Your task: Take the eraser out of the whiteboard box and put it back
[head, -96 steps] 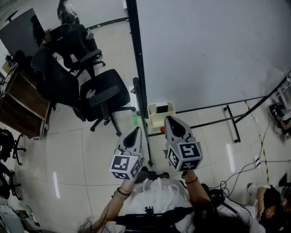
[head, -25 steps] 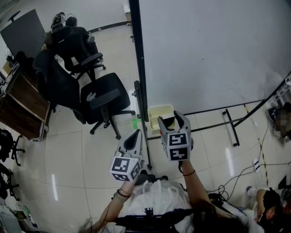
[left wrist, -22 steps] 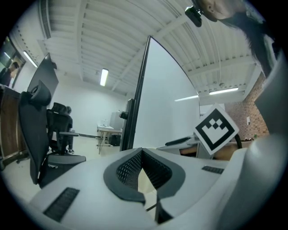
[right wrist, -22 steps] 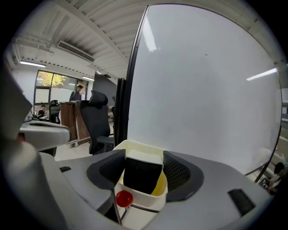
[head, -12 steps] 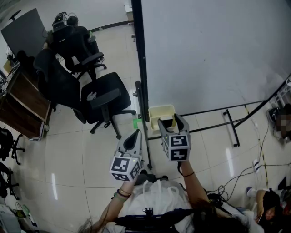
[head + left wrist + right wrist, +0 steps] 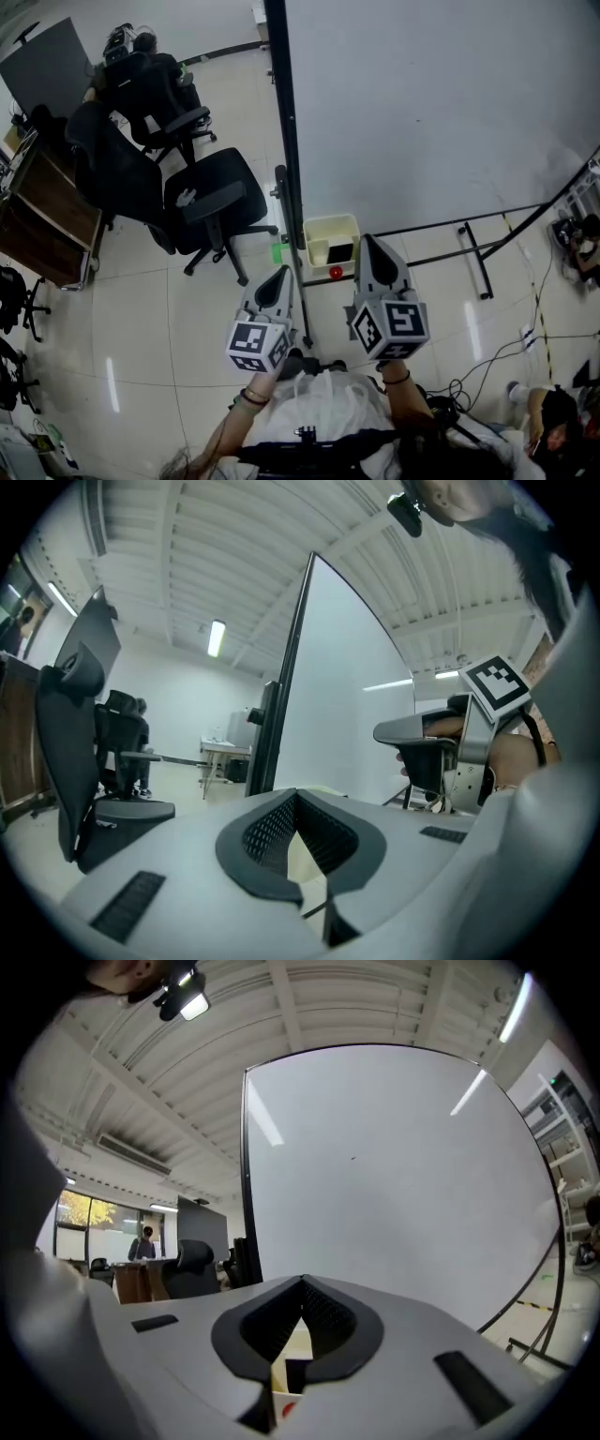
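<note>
Two grey plastic grippers, left gripper [image 6: 277, 277] and right gripper [image 6: 373, 247], each have jaws pressed together on nothing. Just ahead, one cream rectangular whiteboard box [image 6: 330, 220] holds one black eraser [image 6: 339, 251], beside one smooth white whiteboard [image 6: 422, 103].

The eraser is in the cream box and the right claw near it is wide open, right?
No: the right claw is shut and empty, as the right gripper view shows. The eraser does lie in the cream box.
</note>
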Available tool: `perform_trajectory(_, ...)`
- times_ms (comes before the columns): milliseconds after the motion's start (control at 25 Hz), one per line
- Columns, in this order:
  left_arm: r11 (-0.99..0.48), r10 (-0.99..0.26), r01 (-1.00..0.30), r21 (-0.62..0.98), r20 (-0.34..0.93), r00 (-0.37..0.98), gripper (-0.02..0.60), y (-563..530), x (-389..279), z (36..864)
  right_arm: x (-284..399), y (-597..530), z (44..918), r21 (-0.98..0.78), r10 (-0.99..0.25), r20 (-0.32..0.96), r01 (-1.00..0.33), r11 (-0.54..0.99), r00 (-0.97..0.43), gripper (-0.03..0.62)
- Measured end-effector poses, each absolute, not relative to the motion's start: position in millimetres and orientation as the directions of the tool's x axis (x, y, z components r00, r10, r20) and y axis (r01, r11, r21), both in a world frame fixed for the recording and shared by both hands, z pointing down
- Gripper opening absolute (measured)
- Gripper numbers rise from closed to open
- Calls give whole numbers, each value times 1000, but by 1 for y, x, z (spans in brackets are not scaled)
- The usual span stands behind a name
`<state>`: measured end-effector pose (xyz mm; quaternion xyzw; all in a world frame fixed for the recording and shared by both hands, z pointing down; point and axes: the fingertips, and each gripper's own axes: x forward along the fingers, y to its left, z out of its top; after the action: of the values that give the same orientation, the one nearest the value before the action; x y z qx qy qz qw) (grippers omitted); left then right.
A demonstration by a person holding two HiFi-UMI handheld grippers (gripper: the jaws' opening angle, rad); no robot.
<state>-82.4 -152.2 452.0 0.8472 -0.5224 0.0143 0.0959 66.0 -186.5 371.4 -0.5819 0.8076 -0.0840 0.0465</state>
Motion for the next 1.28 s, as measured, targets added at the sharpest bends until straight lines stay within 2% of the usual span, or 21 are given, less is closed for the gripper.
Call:
perform_trajectory(120,-442,-879,-885,144,124,460,-15,-151,-80,452,57,-184,377,-127,-937,63,-934,333,-342,5)
perform_trajectory(440,-422,-890,-895,145,123,439,-15,-150,-87,450,37,-180,386,-105,-906,100,-910,401,-411,5)
perform_trajectory(880,-430,-886,-891,145,122,447,-15,-150,-83,450,38,-176,393,-51,-899,173,-915,400,-402,5)
perform_trajectory(1280,-419,-891,-896,144,126,437,-15,-149,-85,451,34,-177,398,-58,-887,179,-905,422,-425,5)
